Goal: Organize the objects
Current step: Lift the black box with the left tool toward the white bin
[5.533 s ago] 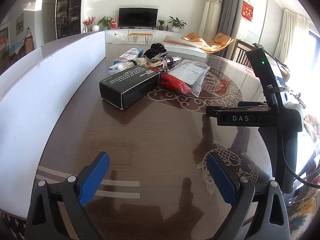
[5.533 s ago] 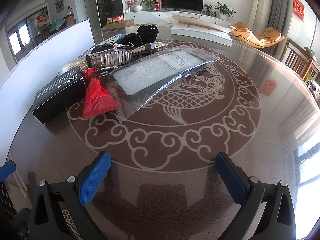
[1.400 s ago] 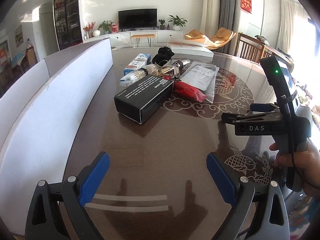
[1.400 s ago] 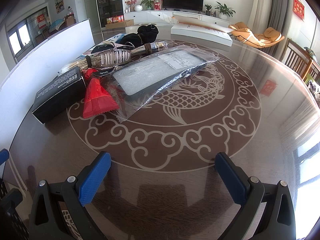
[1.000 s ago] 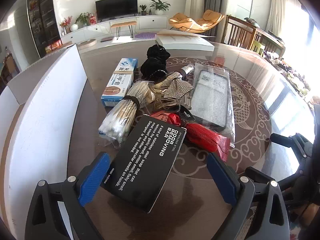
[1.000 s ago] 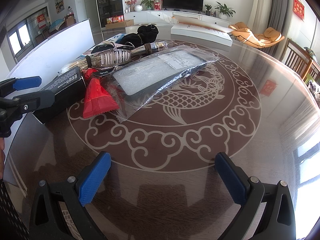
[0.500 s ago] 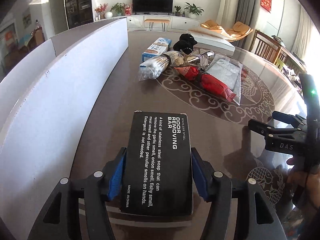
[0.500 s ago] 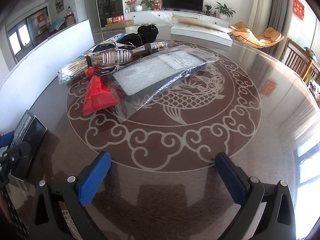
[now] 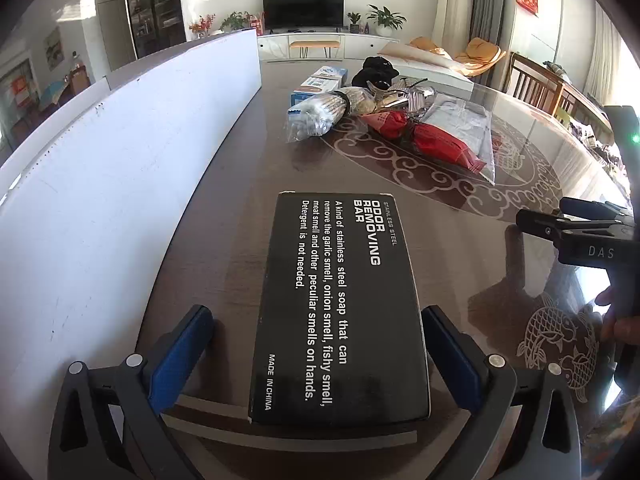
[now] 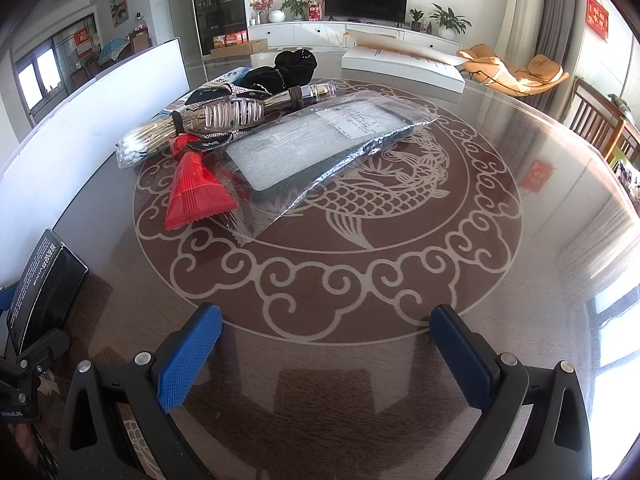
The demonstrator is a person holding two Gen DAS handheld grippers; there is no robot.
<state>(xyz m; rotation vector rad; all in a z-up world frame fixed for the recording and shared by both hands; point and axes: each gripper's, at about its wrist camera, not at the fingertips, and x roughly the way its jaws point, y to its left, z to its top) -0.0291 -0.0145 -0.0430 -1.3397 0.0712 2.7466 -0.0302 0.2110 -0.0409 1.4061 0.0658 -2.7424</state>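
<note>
Black box [image 9: 340,308] flat on the brown surface [image 9: 224,216], near the white board [image 9: 120,184] along its left edge. Between the left claw [image 9: 316,356] pads, just let go, pads spread wide. Right claw [image 10: 328,360] wide open too, holding nothing.

Glossy brown table [image 10: 500,288] with fish motif: black box [image 9: 340,308], red packet [image 10: 196,196], bagged, perhaps phone, case [image 10: 316,144].
</note>
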